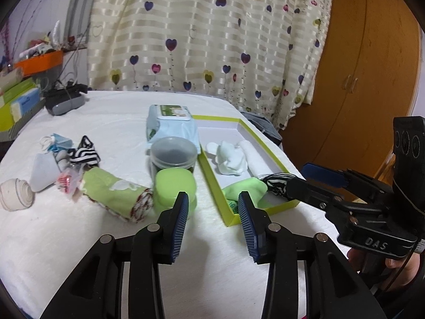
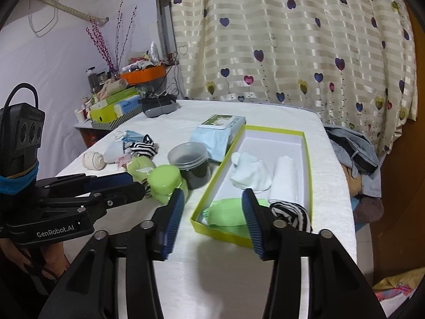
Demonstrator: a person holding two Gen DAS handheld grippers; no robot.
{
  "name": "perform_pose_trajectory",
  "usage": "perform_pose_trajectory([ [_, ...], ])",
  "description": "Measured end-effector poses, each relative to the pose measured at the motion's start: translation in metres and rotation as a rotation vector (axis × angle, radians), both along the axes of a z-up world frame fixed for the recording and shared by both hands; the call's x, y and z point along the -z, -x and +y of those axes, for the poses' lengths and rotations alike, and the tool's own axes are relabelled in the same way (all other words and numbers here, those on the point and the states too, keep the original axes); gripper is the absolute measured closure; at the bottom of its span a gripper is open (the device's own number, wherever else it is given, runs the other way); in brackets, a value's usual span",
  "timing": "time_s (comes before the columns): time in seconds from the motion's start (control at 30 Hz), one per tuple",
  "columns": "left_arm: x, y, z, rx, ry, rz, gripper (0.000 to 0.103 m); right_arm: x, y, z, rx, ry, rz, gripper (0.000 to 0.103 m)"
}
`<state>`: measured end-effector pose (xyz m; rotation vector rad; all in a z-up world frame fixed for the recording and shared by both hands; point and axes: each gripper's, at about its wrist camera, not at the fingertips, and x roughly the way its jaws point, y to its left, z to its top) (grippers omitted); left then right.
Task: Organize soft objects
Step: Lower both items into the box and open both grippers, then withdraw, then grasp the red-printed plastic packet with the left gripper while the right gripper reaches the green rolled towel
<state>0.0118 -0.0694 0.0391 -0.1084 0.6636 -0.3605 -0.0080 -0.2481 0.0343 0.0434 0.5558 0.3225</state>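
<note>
On the white-covered table (image 2: 265, 279), going left to right: at ten o'clock loose small cloths (image 1: 79, 156) and a rolled green towel (image 1: 117, 196); at twelve a green jar (image 1: 174, 188); at two the green-rimmed box (image 2: 308, 164) holding white, green and striped cloths. Left gripper (image 1: 212, 223) and right gripper (image 2: 212, 220) both hover with jaws spread, nothing between them.

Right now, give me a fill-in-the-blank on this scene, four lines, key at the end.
1. The box has a rim coloured ____.
2. The striped sock at the near end of the box has black and ____ stripes.
3. The rolled towel in the box is coloured ____.
4. Both the left gripper and the right gripper hold ____.

Missing words: green; white; white; nothing
</note>
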Motion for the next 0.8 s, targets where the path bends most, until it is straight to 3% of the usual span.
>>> perform_pose_trajectory([
  [0.3,0.001,0.001,0.022,-0.052,0.008,0.003,0.064,-0.006,0.001,0.008,-0.037,-0.016,-0.017,0.046],
  [0.8,0.002,0.003,0.049,-0.12,0.057,-0.004,0.054,-0.009,-0.001,0.028,-0.092,-0.011,-0.011,0.046],
])
